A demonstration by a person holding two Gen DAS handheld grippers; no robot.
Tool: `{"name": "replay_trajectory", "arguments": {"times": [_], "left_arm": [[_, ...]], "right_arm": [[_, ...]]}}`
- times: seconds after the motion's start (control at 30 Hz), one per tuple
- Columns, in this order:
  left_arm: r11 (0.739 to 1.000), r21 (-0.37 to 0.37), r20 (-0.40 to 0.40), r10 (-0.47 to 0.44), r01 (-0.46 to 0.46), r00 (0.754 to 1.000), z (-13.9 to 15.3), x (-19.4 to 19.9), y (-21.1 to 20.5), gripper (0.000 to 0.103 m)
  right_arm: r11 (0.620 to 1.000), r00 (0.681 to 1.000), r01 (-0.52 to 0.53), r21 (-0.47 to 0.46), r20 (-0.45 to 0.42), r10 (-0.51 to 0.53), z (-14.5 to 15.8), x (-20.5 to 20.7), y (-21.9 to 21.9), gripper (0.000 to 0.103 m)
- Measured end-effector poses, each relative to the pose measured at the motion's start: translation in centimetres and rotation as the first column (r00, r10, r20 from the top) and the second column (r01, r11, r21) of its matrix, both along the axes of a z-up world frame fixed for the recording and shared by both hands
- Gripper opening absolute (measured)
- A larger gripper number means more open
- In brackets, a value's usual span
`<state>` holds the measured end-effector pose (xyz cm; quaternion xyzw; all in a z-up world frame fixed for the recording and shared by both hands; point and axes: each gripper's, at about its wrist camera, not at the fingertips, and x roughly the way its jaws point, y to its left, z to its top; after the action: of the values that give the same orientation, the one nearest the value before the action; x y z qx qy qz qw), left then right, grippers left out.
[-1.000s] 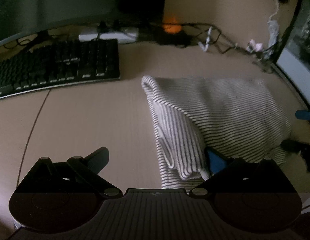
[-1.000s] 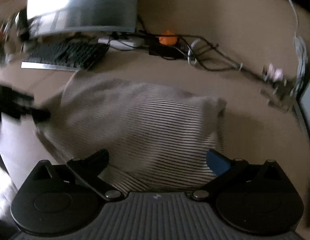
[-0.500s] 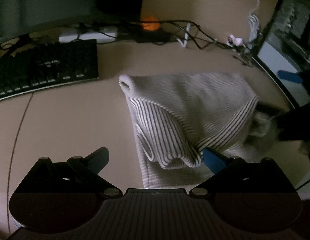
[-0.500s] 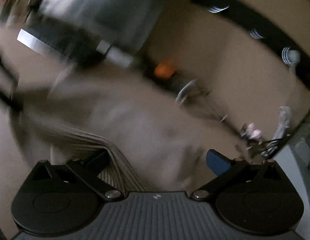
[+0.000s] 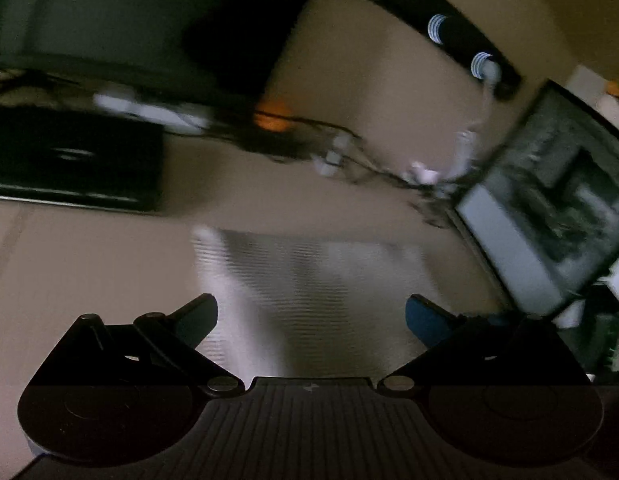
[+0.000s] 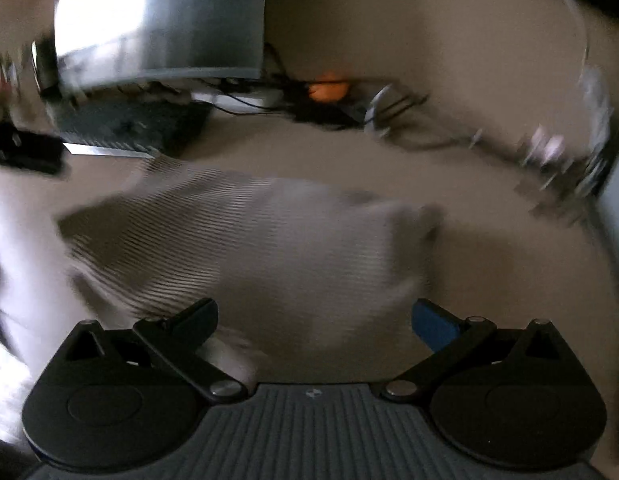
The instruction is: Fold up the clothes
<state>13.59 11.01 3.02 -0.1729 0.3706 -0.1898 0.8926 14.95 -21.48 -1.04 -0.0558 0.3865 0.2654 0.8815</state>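
Both the left gripper (image 5: pixel 311 318) and right gripper (image 6: pixel 314 322) hang wide open, empty, above a blurred, fine-striped ribbed garment (image 6: pixel 245 240) on the tan desk (image 6: pixel 489 256).

The garment (image 5: pixel 309 280) is pale grey-white with fine dark stripes on a beige desk (image 5: pixel 89 264), the keyboard (image 5: pixel 73 160) black, a small round object (image 5: pixel 271 118) orange, and each gripper black with one blue fingertip (image 6: pixel 433 326).

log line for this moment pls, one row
step: fold clothes | left gripper: jaws open, empty | right gripper: jaws open, empty | striped garment: folded, on desk | views: motion blur
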Motion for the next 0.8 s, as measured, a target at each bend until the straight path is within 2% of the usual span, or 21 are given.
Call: {"name": "replay_trajectory", "arguments": {"times": [0.1, 0.17, 0.23, 0.3, 0.4, 0.5, 0.53, 0.6, 0.67, 0.73, 0.8], "left_arm": [[0.999, 0.022, -0.069, -0.042, 0.043, 0.997, -2.2, 1.6, -2.4, 0.103], [0.999, 0.039, -0.145, -0.029, 0.035, 0.989, -3.8, 2.2, -3.3, 0.102], [0.998, 0.046, -0.157, -0.04, 0.048, 0.987, -4.4, 1.7, -4.2, 0.102], [0.997, 0.013, -0.184, -0.066, 0.07, 0.981, -4.8, 1.0, -4.8, 0.103], [0.99, -0.087, -0.222, -0.123, 0.106, 0.967, -5.3, 0.1, -5.5, 0.102], [0.985, -0.141, -0.197, -0.131, 0.104, 0.972, -4.0, -0.9, -5.8, 0.102], [0.987, -0.135, -0.171, -0.115, 0.092, 0.979, -3.2, -1.3, -5.6, 0.102], [0.997, -0.068, -0.109, -0.053, 0.045, 0.993, -1.8, -1.8, -5.0, 0.103], [0.997, 0.061, -0.058, 0.041, -0.037, 0.998, -0.9, -1.8, -4.4, 0.103], [0.978, 0.182, -0.05, 0.115, -0.104, 0.992, -1.1, -1.0, -3.9, 0.103], [0.954, 0.26, -0.068, 0.168, -0.145, 0.983, -1.7, 0.1, -3.5, 0.103]], "right_arm": [[0.997, 0.993, 0.021, 0.079, -0.12, -0.011, -1.5, 0.9, -0.2, 0.103], [0.997, 0.991, 0.01, 0.072, -0.135, 0.0, -2.3, 1.3, -0.1, 0.103], [0.997, 0.99, 0.0, 0.076, -0.143, 0.011, -2.4, 1.7, -0.4, 0.103], [0.996, 0.988, -0.008, 0.087, -0.151, 0.021, -2.3, 2.2, -0.8, 0.103], [1.0, 0.994, 0.017, 0.014, -0.108, -0.015, -2.3, 3.3, -1.2, 0.103], [0.995, 0.997, 0.062, -0.073, -0.048, -0.065, -1.7, 4.5, -1.4, 0.103], [0.994, 0.997, 0.068, -0.084, -0.022, -0.07, -1.2, 4.5, -1.4, 0.103], [0.994, 0.998, 0.064, -0.092, 0.033, -0.061, 0.0, 4.0, -1.0, 0.103], [0.997, 0.997, 0.034, -0.075, 0.068, -0.029, 0.9, 3.0, -0.2, 0.103], [0.999, 0.998, -0.004, -0.045, 0.063, 0.007, 0.9, 2.1, 1.0, 0.103], [0.998, 0.999, -0.038, -0.043, 0.006, 0.038, -0.5, 1.5, 2.2, 0.103]]}}
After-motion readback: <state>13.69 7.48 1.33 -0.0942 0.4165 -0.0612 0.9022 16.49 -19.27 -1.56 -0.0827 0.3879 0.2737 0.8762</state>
